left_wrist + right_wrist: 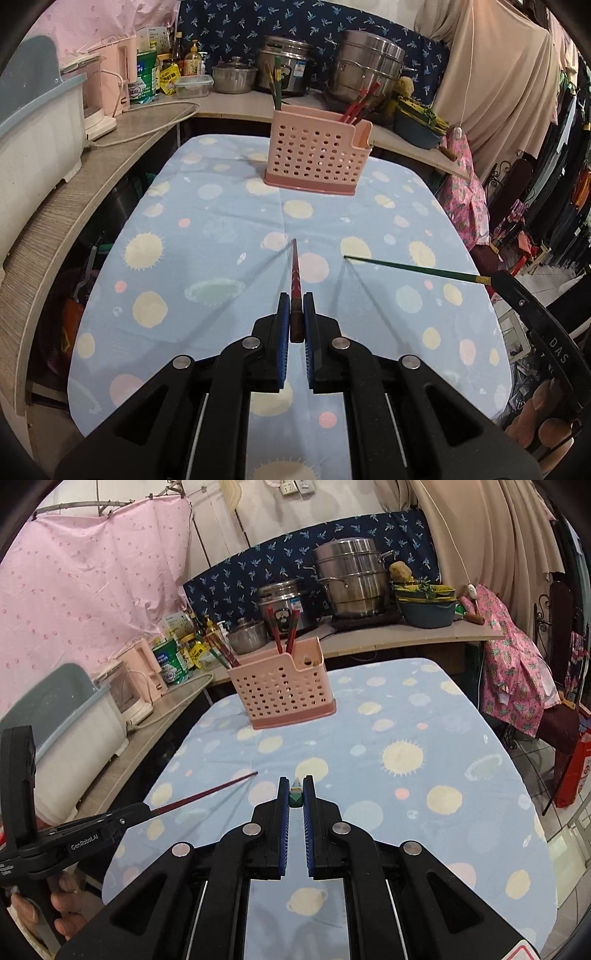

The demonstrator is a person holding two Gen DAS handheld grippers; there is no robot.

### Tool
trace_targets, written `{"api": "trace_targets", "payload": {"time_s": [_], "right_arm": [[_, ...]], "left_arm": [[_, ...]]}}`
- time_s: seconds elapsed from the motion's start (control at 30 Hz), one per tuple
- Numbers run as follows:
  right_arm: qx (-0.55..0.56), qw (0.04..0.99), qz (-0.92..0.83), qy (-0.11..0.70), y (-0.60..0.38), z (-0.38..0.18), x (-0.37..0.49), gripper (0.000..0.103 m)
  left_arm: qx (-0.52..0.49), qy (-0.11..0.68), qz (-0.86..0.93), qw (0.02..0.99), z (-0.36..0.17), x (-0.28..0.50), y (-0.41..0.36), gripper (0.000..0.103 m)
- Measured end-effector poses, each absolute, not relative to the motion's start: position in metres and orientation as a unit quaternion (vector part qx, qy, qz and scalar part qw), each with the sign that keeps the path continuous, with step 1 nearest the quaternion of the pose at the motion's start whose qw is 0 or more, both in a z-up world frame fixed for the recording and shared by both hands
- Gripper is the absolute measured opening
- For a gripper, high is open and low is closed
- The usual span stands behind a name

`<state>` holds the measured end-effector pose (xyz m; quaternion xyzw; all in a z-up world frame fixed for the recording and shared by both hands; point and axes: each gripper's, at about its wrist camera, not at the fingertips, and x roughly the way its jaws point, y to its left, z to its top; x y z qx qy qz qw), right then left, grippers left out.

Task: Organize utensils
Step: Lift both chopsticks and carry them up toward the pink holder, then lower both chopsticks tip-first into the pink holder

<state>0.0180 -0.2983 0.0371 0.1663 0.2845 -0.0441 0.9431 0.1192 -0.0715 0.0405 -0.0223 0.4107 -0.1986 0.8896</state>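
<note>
My left gripper (296,301) is shut on a red chopstick (296,273) that points forward above the table. The right gripper (295,782) is shut on a green chopstick (295,796), seen end-on here and at full length as the green chopstick (410,266) in the left wrist view. The red chopstick (207,792) sticks out of the left gripper (151,809) at the left of the right wrist view. A pink perforated utensil holder (317,155) (284,686) stands at the table's far end, with red and green chopsticks upright in its compartments.
The table wears a light blue cloth (221,229) with pastel dots. A curved wooden counter (74,192) runs along the left and back with steel pots (364,66), a rice cooker (284,68), jars and a white bin (33,125). Clothes hang at right.
</note>
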Motion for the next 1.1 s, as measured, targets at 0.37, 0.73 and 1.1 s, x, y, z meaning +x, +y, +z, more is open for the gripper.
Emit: {"api": "trace_targets", "payload": {"time_s": [0.37, 0.73, 1.1], "right_arm": [[0.153, 0.954, -0.047, 0.252, -0.31, 0.068, 0.054, 0.007], [0.159, 0.957, -0.039, 0.24, -0.317, 0.086, 0.088, 0.007], [0.177, 0.967, -0.017, 0.183, -0.338, 0.155, 0.151, 0.007]], "left_arm": [[-0.024, 0.362, -0.191, 0.912, 0.086, 0.159, -0.076, 0.007], [-0.034, 0.342, -0.181, 0.921, 0.11, 0.206, -0.08, 0.007], [-0.058, 0.278, -0.182, 0.941, 0.189, 0.259, -0.092, 0.007]]}}
